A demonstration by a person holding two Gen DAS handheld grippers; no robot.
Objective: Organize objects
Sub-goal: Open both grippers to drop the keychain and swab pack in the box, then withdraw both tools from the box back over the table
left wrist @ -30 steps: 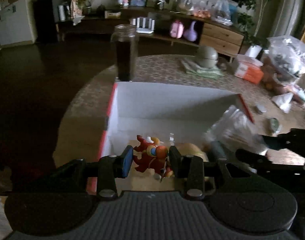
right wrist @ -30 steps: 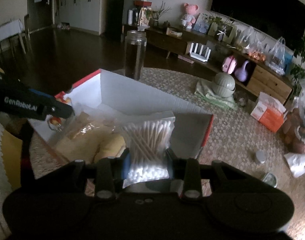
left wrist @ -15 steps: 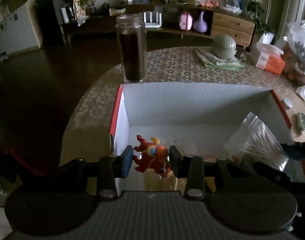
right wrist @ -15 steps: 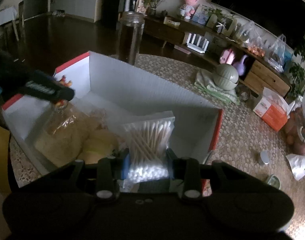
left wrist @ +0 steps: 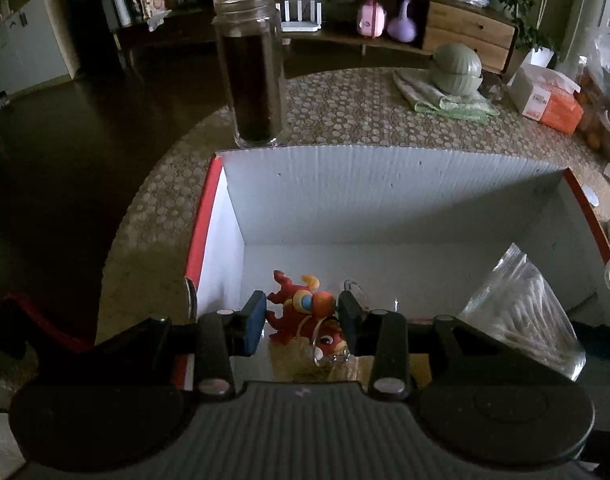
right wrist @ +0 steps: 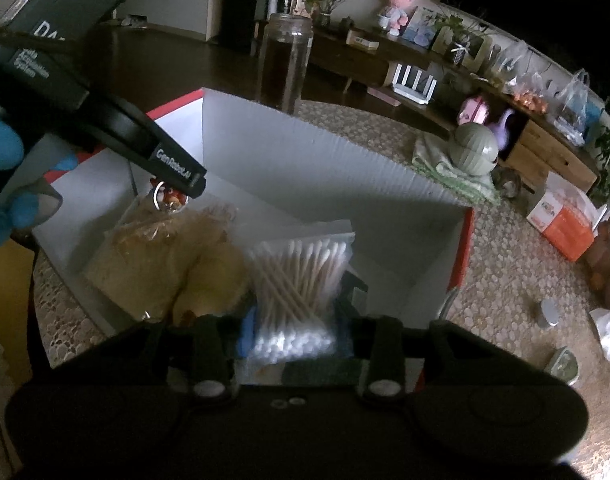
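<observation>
A white box with red rim [left wrist: 385,184] stands open on the round table. My left gripper [left wrist: 301,318] is shut on a red toy keychain figure [left wrist: 305,312] and holds it inside the box near its left wall. My right gripper [right wrist: 293,330] is shut on a clear bag of cotton swabs [right wrist: 301,276] over the box's near right part [right wrist: 461,240]. The bag also shows in the left wrist view [left wrist: 521,312]. A clear bag of tan material [right wrist: 157,252] lies in the box. The left gripper shows in the right wrist view [right wrist: 173,184] with the keychain under it.
A tall glass jar of dark liquid [left wrist: 253,72] stands just behind the box. A green round container on a folded cloth [left wrist: 457,68], an orange and white carton [left wrist: 549,96] and small items [right wrist: 549,312] lie on the table to the right.
Both grippers have moved forward and down into the box with their loads. The jar and far box wall have drawn closer.
</observation>
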